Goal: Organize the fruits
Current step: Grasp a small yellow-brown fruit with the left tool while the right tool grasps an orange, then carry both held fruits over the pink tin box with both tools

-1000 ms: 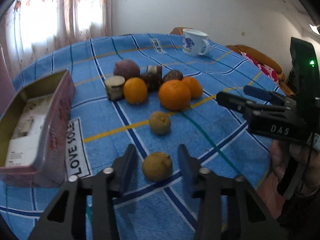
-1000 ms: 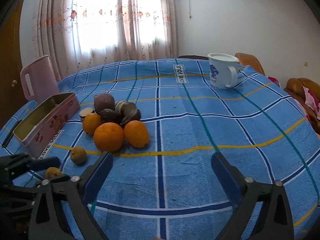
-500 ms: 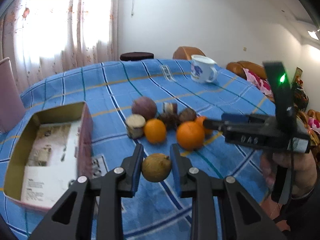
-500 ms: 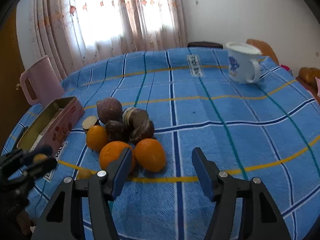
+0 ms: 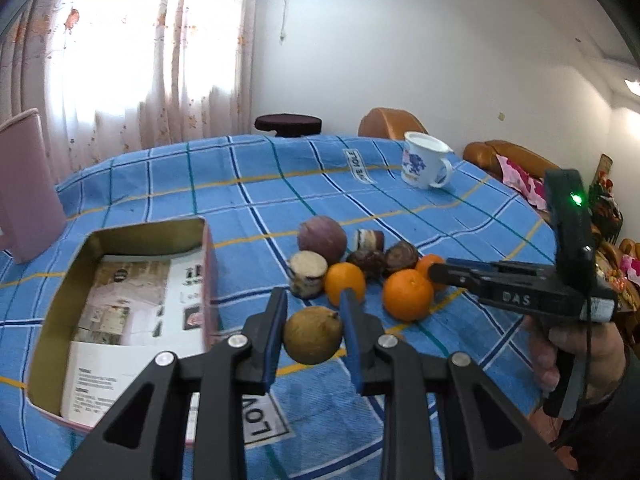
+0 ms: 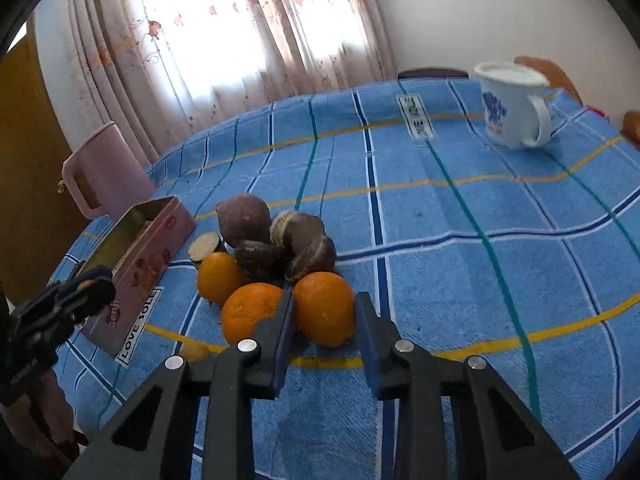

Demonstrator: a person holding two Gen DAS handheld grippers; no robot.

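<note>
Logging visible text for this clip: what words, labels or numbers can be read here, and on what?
"LOVE SOLE": white tablecloth label beside the pink tin.
"DAS": body of the right gripper.
A second tablecloth label near the mug: too blurred.
Leaflet print in the tin: too small.

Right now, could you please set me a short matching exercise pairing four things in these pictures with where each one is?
Things:
1. yellow-brown fruit
2. orange
3. white mug
4. pink tin

Places:
a. far side of the cloth
b. between the right gripper fingers
c. left of the fruit pile
d. held in the left gripper

Pairs: 1-d, 2-b, 3-a, 4-c
</note>
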